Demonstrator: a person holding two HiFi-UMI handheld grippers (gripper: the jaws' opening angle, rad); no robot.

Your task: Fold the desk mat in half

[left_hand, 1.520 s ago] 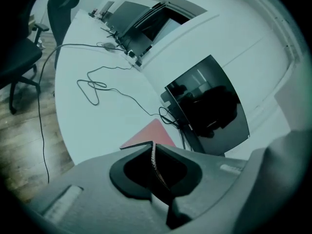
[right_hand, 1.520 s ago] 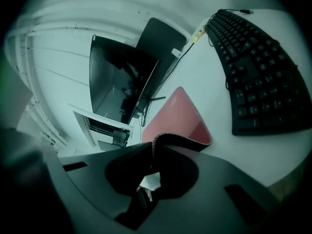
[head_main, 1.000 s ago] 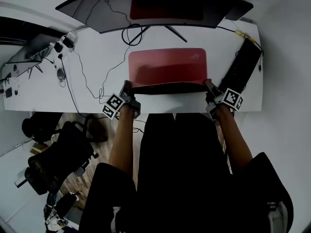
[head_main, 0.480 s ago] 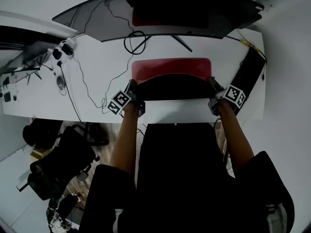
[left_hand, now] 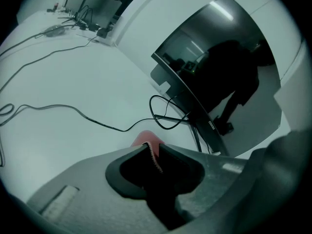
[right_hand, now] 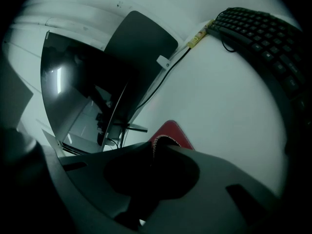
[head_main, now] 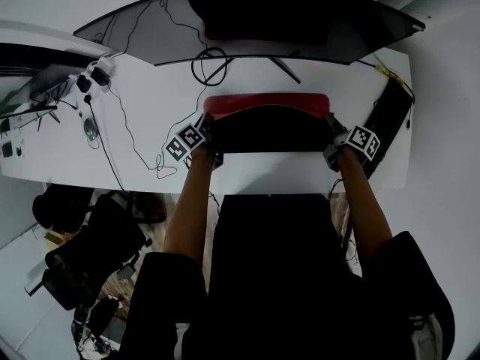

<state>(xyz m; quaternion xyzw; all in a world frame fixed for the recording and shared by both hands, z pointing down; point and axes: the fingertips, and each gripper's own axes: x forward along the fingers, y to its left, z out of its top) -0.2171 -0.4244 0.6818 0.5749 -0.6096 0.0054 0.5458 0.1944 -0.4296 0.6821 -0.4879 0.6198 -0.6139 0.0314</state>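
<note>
The desk mat is red on top (head_main: pixel 266 100) and black underneath (head_main: pixel 270 130). Its near half is turned over onto the far half, so only a thin red strip shows by the monitor. My left gripper (head_main: pixel 208 128) is at the folded flap's left corner. Its jaws are opening, and the stitched corner (left_hand: pixel 146 139) still sits between them with a dark gap on one side. At the flap's right corner my right gripper (head_main: pixel 332 130) is shut on the mat. The left gripper (left_hand: pixel 155 152) and right gripper (right_hand: pixel 158 147) views both show a red corner (right_hand: pixel 173 130) beyond the jaws.
A wide curved monitor (head_main: pixel 255 17) stands just behind the mat on the white desk (head_main: pixel 150 88). A black keyboard (head_main: pixel 390 115) lies at the right. Cables (head_main: pixel 127 122) trail over the desk's left part. An office chair (head_main: pixel 90 246) stands on the floor at the left.
Both grippers have carried the mat's near edge away from me toward the monitor. The black underside now covers almost all the red. The left jaws have parted slightly.
</note>
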